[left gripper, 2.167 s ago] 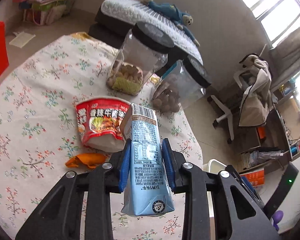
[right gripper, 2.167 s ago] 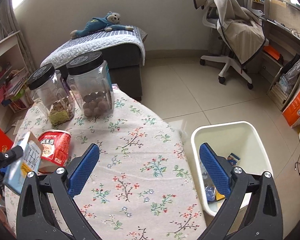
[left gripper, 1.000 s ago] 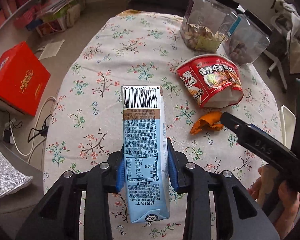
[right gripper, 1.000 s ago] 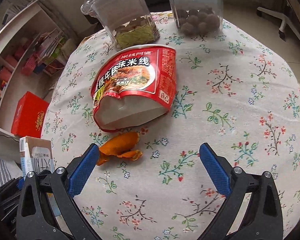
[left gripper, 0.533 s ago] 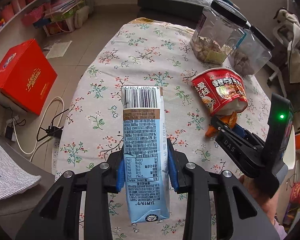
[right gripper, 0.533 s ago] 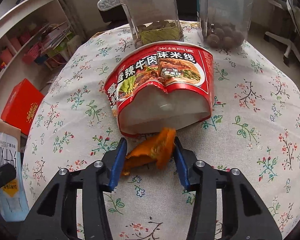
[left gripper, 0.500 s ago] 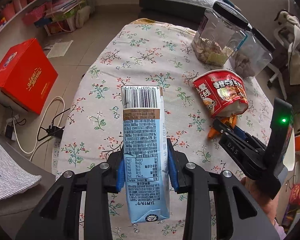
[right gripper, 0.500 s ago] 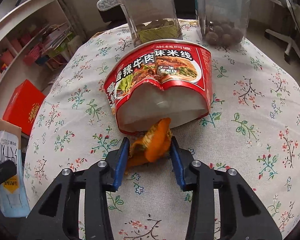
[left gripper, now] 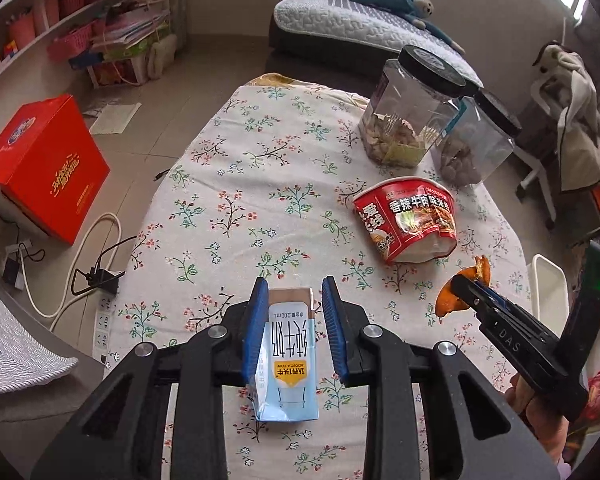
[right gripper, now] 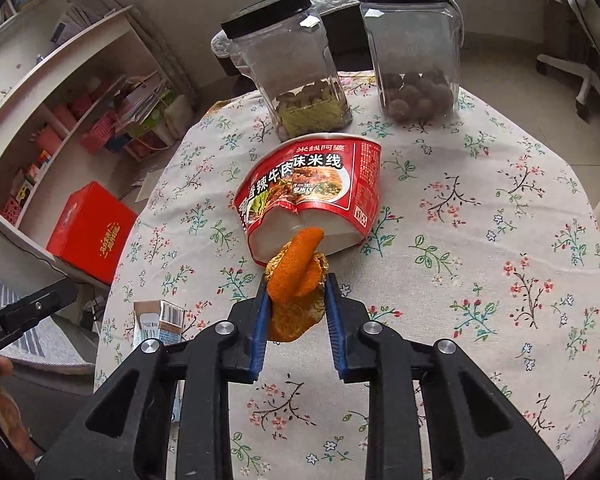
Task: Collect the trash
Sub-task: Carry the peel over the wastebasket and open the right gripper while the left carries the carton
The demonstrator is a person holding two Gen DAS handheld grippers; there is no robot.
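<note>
My left gripper [left gripper: 294, 282] grips a small blue-and-white milk carton [left gripper: 292, 352], printed front face towards the camera; its jaws are closing on the carton's sides above the flowered table [left gripper: 260, 160]. The same carton [right gripper: 160, 316] shows at the lower left of the right wrist view. My right gripper [right gripper: 297, 280] is shut on a curled orange peel [right gripper: 300, 268], lifted just off the cloth, jaws still closing. From the left wrist view that gripper [left gripper: 464, 284] holds the peel [left gripper: 446, 304] at the right. A crushed red noodle cup [right gripper: 312, 192] lies on its side just beyond.
Two black-lidded clear jars [left gripper: 408, 112] [left gripper: 476, 148] stand at the table's far end. A white bin [left gripper: 548, 292] sits on the floor off the table's right edge. A red box [left gripper: 40, 168] and cables lie on the floor to the left.
My right gripper has closed on the orange peel and raised it off the table. The carton has turned in the left jaws, front face showing instead of the barcode side, and both grippers rose.
</note>
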